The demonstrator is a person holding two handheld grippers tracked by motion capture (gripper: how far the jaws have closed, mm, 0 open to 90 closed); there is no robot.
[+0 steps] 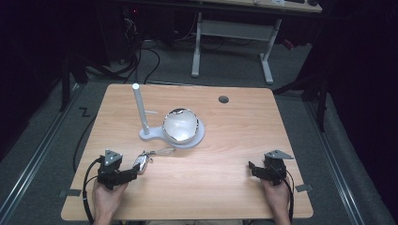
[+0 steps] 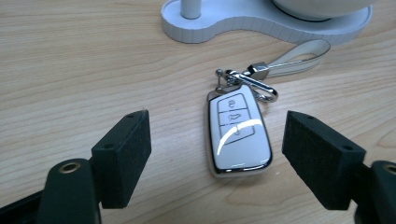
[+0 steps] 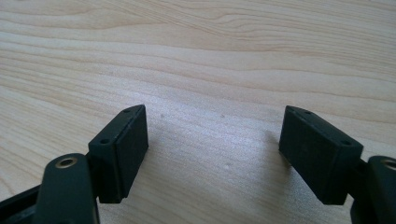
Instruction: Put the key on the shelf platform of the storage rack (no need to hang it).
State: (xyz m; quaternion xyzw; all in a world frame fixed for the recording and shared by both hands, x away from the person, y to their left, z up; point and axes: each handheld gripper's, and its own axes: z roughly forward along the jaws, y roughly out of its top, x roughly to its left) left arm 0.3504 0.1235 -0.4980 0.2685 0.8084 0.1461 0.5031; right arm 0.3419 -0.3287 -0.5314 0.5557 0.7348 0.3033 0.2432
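A white car key fob (image 1: 142, 162) (image 2: 238, 137) with chrome trim lies flat on the wooden table (image 1: 225, 140). A metal clip (image 2: 254, 80) joins it to a white strap (image 2: 301, 52) that reaches toward the stand. My left gripper (image 1: 133, 173) (image 2: 217, 125) stands open at the near left. The fob lies between and just ahead of its black pads (image 2: 125, 154), which do not touch it. At the near right, my right gripper (image 1: 252, 168) (image 3: 212, 119) is open over bare wood, with nothing between its jaws.
A white stand (image 1: 155, 136) (image 2: 233, 25) sits mid-table, with an upright post (image 1: 140, 108) and a shiny white bowl (image 1: 180, 125) on its base. A dark cable hole (image 1: 223, 99) marks the far side. Beyond the table are a desk frame (image 1: 232, 33) and floor cables (image 1: 141, 61).
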